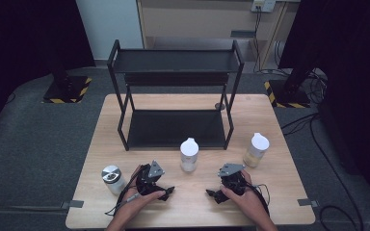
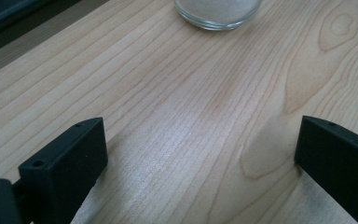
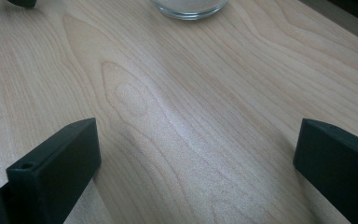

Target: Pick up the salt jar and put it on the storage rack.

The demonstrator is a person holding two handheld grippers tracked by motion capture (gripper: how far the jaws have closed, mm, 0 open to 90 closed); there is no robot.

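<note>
Three jars stand on the wooden table [image 1: 279, 192]. A white-lidded jar of pale powder [image 1: 189, 154] sits mid-table, and its glass base [image 2: 218, 13] [image 3: 189, 8] shows at the top of both gripper views. A second white-lidded jar with tan contents [image 1: 256, 149] is to the right. A silver-lidded jar [image 1: 112, 179] is at the front left. My left gripper [image 1: 165, 191] [image 2: 200, 163] rests near the front edge, open with bare wood between the jaws. My right gripper [image 1: 213, 194] [image 3: 196, 163] lies opposite it, also open and holding nothing.
A black two-tier metal shelf rack [image 1: 175, 91] stands at the back of the table, both tiers bare. A small dark round object [image 1: 219, 106] lies by its right rear leg. Grey floor, dark stands and cables surround the table.
</note>
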